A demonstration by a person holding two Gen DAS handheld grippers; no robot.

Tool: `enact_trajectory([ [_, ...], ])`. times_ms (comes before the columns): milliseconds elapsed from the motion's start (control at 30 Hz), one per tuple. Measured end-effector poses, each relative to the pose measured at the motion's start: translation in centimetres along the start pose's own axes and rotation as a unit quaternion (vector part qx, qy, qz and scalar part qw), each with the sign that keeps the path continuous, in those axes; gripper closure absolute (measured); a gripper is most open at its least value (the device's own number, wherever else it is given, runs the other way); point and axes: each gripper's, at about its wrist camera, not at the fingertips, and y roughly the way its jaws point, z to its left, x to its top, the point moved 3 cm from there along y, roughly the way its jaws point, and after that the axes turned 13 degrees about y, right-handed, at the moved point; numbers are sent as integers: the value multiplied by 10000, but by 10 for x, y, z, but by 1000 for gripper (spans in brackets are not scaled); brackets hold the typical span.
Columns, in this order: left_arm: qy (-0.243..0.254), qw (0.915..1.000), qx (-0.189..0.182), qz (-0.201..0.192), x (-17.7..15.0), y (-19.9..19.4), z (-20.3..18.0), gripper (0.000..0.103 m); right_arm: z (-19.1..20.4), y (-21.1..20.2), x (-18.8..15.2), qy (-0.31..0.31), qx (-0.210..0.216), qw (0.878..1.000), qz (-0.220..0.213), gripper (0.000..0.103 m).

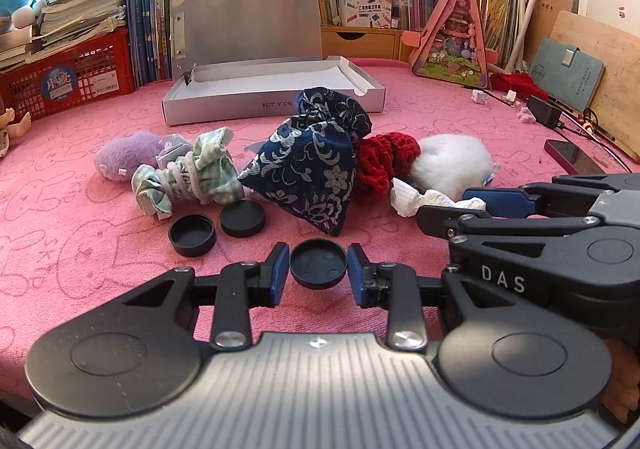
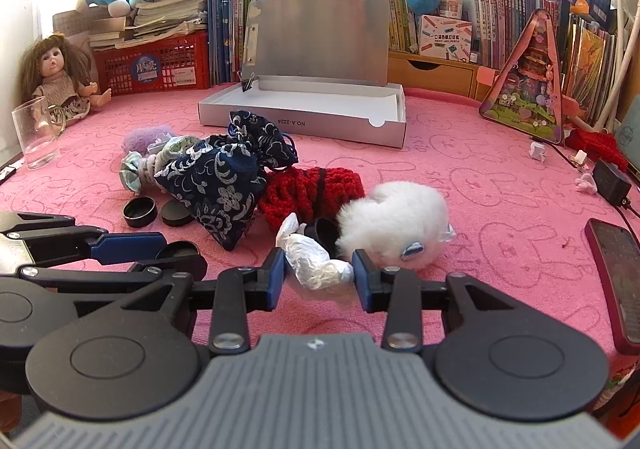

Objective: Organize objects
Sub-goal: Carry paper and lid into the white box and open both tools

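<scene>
My left gripper (image 1: 318, 267) is closed around a black round cap (image 1: 318, 264) on the pink cloth, its pads at the cap's sides. My right gripper (image 2: 319, 269) is closed around a crumpled white wrapper (image 2: 316, 261) beside a white fluffy toy (image 2: 394, 227). Behind lie a blue floral pouch (image 1: 308, 169), a red knitted piece (image 1: 382, 163), a green checked cloth bundle (image 1: 188, 177), a purple plush (image 1: 126, 155), and two more black caps (image 1: 192, 235) (image 1: 243, 218). An open silver box (image 1: 276, 89) stands at the back.
A glass cup (image 2: 34, 137) and a doll (image 2: 56, 77) sit at the far left. A dark red phone (image 2: 618, 281), charger and cables lie at the right. Red crates, books, plush toys and a triangular toy house (image 2: 532, 89) line the back.
</scene>
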Motion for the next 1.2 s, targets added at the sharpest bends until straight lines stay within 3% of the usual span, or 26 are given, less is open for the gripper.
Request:
enact_trajectory([
  [433, -160, 9993, 128, -306, 19, -15, 18, 66, -5, -16, 25, 280, 413, 9984, -283, 61],
  [733, -368, 9972, 223, -618, 47, -22, 45, 66, -13, -15, 55, 391, 406, 9970, -526, 61],
  [933, -510, 9949, 397, -775, 77, -14, 78, 66, -27, 6, 87, 758, 425, 9955, -367, 62],
  [1200, -806, 9924, 620, -698, 127, 20, 131, 66, -48, 46, 139, 1194, 414, 9918, -185, 62],
])
